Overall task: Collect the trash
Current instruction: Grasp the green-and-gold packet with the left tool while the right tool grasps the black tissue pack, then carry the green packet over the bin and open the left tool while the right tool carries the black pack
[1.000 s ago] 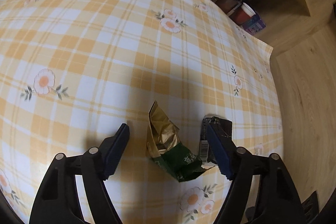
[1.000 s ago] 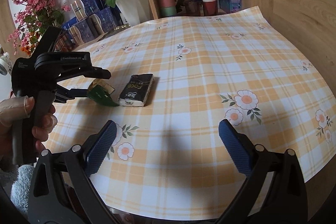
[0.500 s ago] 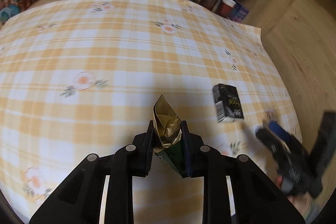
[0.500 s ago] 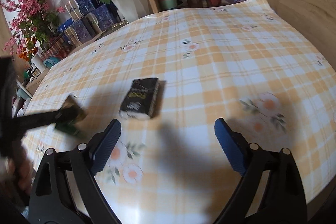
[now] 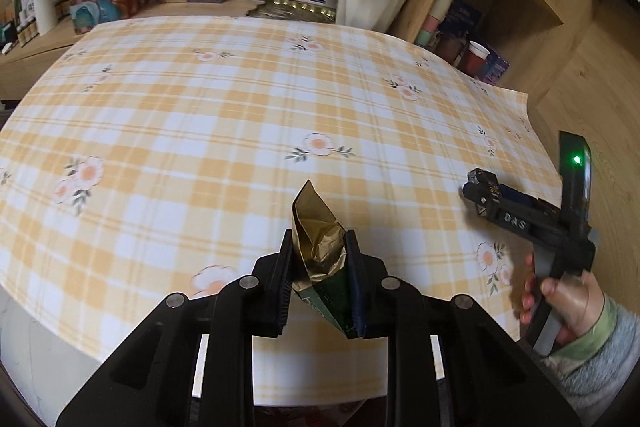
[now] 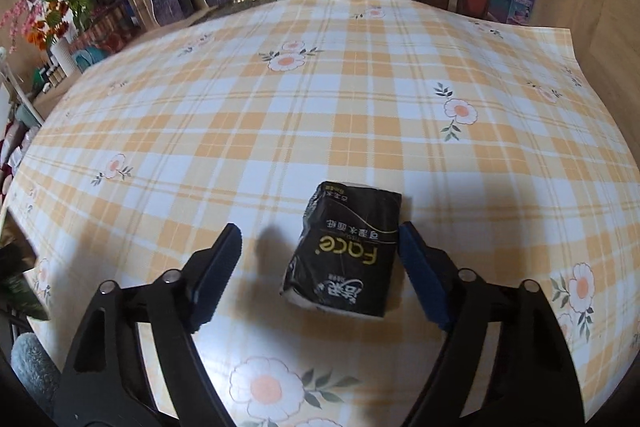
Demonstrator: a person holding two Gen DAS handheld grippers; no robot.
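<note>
My left gripper [image 5: 318, 281] is clamped on the gold-green wrapper [image 5: 320, 255], lifted above the table [image 5: 224, 115]; my right gripper [image 6: 320, 267] spreads wide around the black tissue pack [image 6: 346, 247], ungrasped; no bin shows, so both drops remain

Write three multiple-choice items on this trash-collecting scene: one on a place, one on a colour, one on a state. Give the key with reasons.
1. Where is the black tissue pack?
A. lying on the checked tablecloth between the right gripper fingers
B. on the shelf
C. held in the left gripper

2. What colour is the inside of the torn wrapper?
A. red
B. gold
C. white

3. What state is the left gripper in?
A. open
B. shut on nothing
C. shut on the wrapper

Key: 1 A, the pack rests flat on the cloth between the open fingers. 2 B, its crumpled lining shows gold above green. 3 C, both fingers press the wrapper's sides.
</note>
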